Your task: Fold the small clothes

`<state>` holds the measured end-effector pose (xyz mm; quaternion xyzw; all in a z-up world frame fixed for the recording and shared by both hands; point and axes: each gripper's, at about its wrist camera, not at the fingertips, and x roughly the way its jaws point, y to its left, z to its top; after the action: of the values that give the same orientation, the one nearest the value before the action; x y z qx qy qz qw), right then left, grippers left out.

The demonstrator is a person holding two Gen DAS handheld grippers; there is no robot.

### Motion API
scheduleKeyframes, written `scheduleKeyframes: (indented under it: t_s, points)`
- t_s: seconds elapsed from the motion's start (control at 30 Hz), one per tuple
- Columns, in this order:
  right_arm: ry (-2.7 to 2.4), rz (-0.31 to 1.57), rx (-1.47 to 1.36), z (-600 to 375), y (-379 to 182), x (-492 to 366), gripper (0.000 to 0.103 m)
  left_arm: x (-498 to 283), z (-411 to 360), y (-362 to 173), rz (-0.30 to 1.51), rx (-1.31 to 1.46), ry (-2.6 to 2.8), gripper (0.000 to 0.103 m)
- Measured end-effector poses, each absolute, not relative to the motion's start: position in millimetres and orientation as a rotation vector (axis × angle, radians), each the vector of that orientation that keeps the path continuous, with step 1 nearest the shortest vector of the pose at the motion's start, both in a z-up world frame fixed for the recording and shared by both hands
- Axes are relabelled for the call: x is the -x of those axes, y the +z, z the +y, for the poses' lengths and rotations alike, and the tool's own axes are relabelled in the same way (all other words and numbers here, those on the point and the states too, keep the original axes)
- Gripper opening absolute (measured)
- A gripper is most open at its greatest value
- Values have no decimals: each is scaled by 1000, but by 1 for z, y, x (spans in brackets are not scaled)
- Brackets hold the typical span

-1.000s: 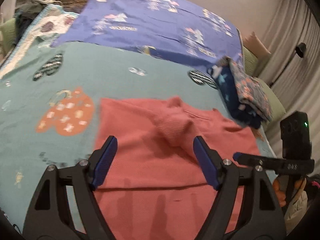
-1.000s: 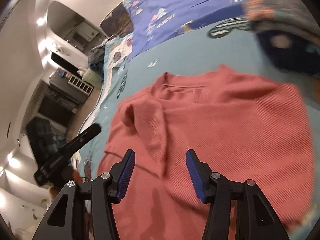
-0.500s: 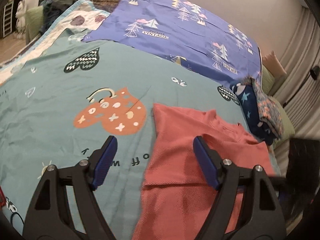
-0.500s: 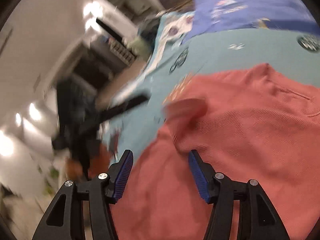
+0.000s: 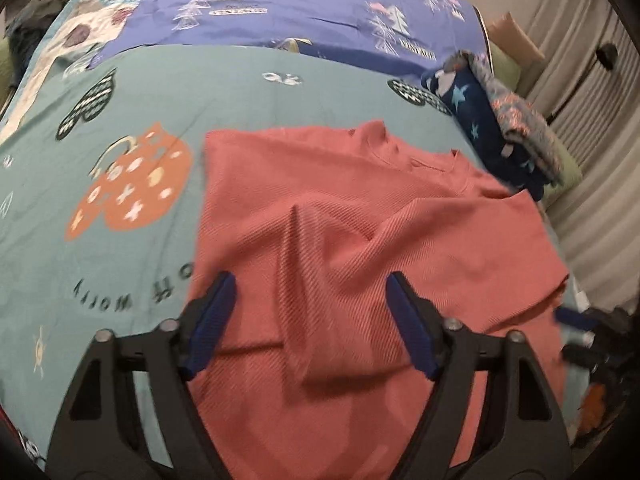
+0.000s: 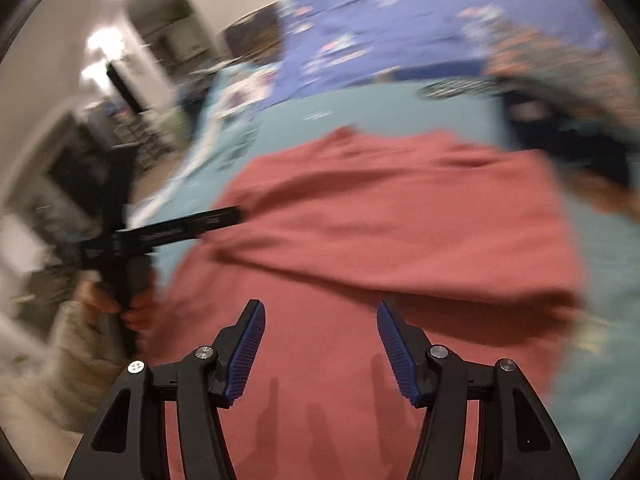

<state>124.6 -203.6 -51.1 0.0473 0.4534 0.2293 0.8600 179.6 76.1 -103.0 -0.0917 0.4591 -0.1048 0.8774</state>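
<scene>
On the bed (image 5: 248, 92), a salmon-pink top (image 5: 360, 216) lay spread over the teal printed cover, rumpled in the middle. Above it, the left gripper (image 5: 310, 316) had just been narrowing its jaws, which stood apart with nothing pinched. The right gripper (image 6: 320, 344) hovered over the top's hem, jaws apart and empty.

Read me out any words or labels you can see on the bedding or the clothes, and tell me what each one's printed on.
"worry", upside down in black: teal bedsheet, just left of the coral shirt.
A word just before it: partly hidden, unreadable.
Small captions under the tree prints: purple sheet, too blurred.
Coral shirt: no text.
Right wrist view: too blurred.
</scene>
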Motion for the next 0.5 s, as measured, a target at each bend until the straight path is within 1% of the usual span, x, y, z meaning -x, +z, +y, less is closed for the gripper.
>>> scheduleKeyframes:
  t_s: [0.03,0.07,0.13,0.23,0.33,0.43,0.47,0.5]
  points:
    - [360,922,-40,-216,-48,-119,60,-183,72,-101,956,168,-231,30]
    - [280,902,10,-221,-47,-119,60,-188,67,-97,969,163,-249,7]
    - [77,874,166,-233,-49,-117,64,-193,64,-77,937,220,-291,7]
    - [-51,904,250,-260,-62,-120,64,-193,61,-20,784,254,-343,7]
    - [-61,941,173,-278,-72,-129,64,-179,64,39,602,251,-379,7]
    - [-68,938,87,-282,-77,-132,64,-170,69,55,516,195,-323,7]
    - [-67,935,73,-275,-82,-135,64,-171,74,48,526,187,-307,14]
    - [-68,934,65,-277,-83,-134,64,-174,78,38,559,190,-298,30]
